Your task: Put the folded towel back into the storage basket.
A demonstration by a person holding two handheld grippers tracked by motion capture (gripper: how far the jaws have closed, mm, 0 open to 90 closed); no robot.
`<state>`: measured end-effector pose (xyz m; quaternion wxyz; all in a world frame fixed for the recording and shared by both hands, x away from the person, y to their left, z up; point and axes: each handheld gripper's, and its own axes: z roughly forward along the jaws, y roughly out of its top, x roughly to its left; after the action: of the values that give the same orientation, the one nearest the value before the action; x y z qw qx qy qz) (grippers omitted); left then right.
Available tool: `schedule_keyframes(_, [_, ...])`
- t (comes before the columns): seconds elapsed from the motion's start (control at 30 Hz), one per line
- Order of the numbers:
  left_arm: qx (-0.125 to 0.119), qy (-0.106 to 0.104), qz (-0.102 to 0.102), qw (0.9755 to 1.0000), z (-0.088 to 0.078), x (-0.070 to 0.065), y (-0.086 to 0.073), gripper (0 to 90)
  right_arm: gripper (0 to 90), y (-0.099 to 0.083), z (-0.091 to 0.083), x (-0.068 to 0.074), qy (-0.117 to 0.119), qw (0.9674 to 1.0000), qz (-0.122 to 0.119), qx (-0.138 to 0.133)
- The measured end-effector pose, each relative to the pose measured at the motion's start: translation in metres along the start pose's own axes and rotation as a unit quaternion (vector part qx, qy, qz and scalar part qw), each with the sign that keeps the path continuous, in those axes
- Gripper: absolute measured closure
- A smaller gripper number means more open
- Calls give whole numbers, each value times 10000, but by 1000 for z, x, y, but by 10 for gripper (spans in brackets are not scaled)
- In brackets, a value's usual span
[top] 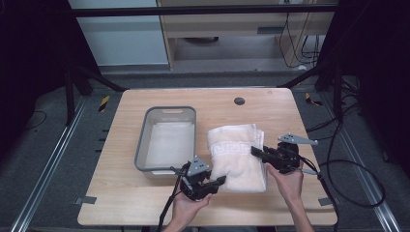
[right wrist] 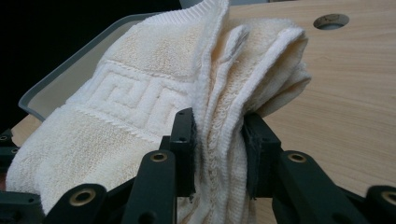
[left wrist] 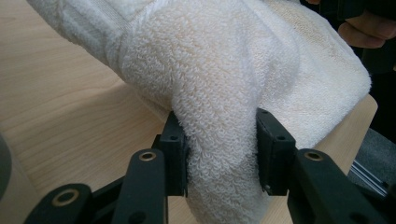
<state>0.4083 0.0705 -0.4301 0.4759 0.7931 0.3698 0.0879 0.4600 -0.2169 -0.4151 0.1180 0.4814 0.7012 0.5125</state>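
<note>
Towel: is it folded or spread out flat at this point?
Folded. The towel lies as a compact stack beside the grey bin, and the right gripper view shows several layered edges pinched between the right gripper's jaws.

Left gripper: both black jaws closed on a thick fold of cream terry towel, pile bulging between and above the jaws. Pinched part runs down past the jaws to the frame bottom. Rest of towel spreads up and to the right, bunched, its woven border band at upper left. Light wood desk under it, desk edge at right. A hand at top right, just beside the towel's far end.
</note>
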Motion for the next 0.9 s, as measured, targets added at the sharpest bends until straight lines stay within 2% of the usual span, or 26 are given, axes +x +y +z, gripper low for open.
schedule_keyframes(0.37, [-112, 30, 68, 9999, -11, 2, 8, 601, 690, 14, -3, 12, -15, 9996, -225, -156])
schedule_keyframes(0.9, [-243, 69, 122, 9996, -29, 10, 22, 601, 691, 30, -1, 27, -12, 9986, -394, -348])
